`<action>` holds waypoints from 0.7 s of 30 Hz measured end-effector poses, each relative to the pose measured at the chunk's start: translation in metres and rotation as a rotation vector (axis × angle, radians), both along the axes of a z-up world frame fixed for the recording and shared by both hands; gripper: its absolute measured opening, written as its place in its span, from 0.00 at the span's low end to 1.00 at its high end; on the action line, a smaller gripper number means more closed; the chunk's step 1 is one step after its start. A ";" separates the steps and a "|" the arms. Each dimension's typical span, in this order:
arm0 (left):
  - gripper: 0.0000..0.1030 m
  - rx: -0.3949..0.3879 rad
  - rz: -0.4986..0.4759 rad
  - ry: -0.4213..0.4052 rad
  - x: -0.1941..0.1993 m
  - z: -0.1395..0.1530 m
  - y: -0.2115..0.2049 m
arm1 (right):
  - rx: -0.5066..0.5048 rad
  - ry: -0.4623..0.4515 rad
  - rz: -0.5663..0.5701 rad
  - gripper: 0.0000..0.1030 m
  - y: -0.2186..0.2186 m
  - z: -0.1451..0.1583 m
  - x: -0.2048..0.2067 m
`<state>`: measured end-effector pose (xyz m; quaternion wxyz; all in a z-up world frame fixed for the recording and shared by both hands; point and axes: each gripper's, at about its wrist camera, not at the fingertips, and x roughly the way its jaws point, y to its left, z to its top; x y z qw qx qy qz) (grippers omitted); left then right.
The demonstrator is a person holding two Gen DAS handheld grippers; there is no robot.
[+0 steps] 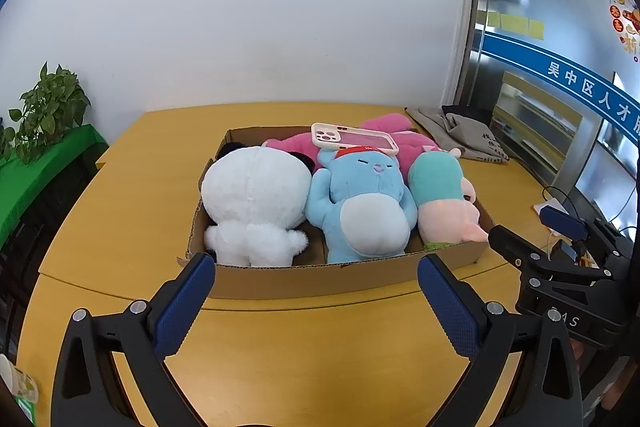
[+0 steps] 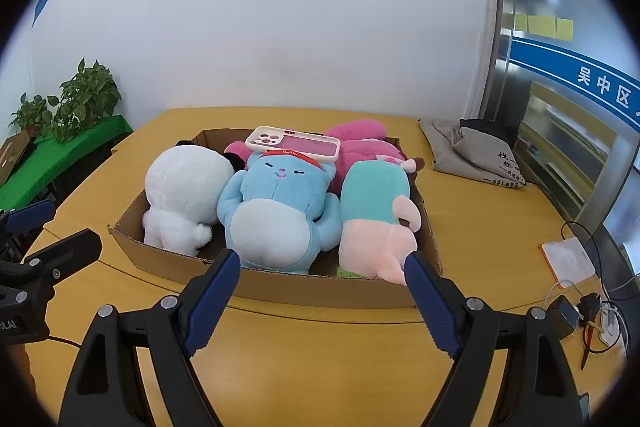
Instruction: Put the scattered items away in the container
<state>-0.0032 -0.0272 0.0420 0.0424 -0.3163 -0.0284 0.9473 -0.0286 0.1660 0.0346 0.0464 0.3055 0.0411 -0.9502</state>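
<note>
Left wrist: yellow table (image 1: 120,219), white wall (image 1: 280,27).

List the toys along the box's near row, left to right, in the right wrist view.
white plush → blue plush → teal-and-pink plush

I see a yellow wooden table (image 2: 320,339) running out to the white wall, with a seam curving across its near part. A shallow cardboard box (image 2: 320,287) sits directly on it near the middle, and a crumpled grey cloth bag (image 2: 472,155) lies at the far right. On the right edge I make out a white pad (image 2: 568,259) with an orange rim, plus a tangle of cables and a charger (image 2: 564,311).
</note>
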 end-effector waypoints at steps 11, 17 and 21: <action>1.00 0.013 -0.002 0.002 -0.003 0.000 0.001 | -0.002 -0.004 -0.008 0.82 0.003 -0.001 0.000; 1.00 0.012 -0.008 -0.002 -0.005 -0.001 0.004 | -0.005 -0.010 -0.012 0.82 0.006 -0.003 -0.002; 1.00 0.011 -0.012 -0.009 -0.008 -0.002 0.006 | -0.006 -0.017 -0.016 0.82 0.007 -0.005 -0.004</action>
